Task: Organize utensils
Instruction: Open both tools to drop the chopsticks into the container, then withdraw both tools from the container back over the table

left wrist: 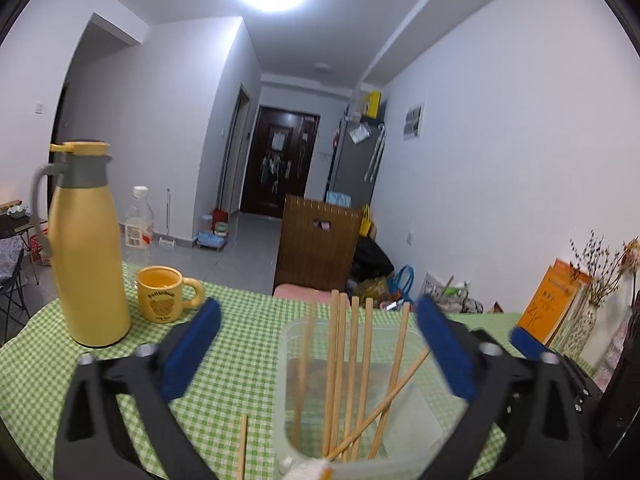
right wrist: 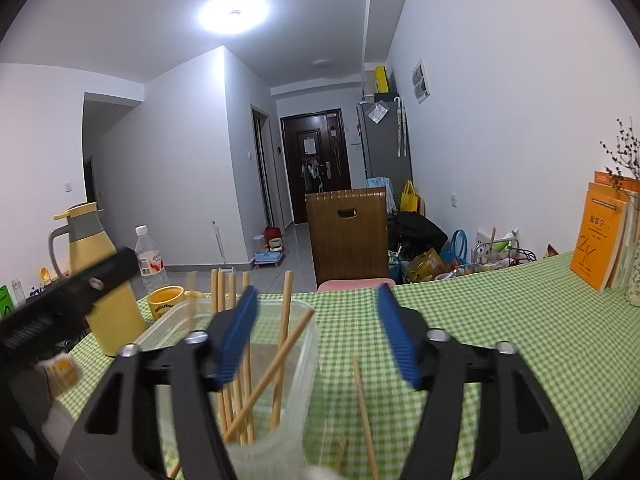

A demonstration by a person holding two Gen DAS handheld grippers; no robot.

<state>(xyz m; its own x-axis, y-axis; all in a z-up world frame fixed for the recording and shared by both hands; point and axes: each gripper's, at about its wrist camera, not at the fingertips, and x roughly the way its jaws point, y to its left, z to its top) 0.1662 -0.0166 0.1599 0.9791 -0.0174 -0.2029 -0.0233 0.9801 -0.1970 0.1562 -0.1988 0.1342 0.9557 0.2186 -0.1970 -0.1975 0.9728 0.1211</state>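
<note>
Both the left gripper (left wrist: 316, 344) and right gripper (right wrist: 316, 336) stand apart and empty; light, stiff, slick chopsticks (left wrist: 352, 368) lean in the tub (left wrist: 288, 360), strays (right wrist: 362, 408) apparently on the tabletop (right wrist: 500, 320), best pinched mid-shaft.

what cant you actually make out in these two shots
- Loose chopstick, left wrist view: lower end cut off by the bottom edge.
- Clear container, right wrist view: its base is hidden behind the right gripper.
- Mug, right wrist view: print half hidden by the container rim.
- Orange book, left wrist view: title too small and blurred.
</note>
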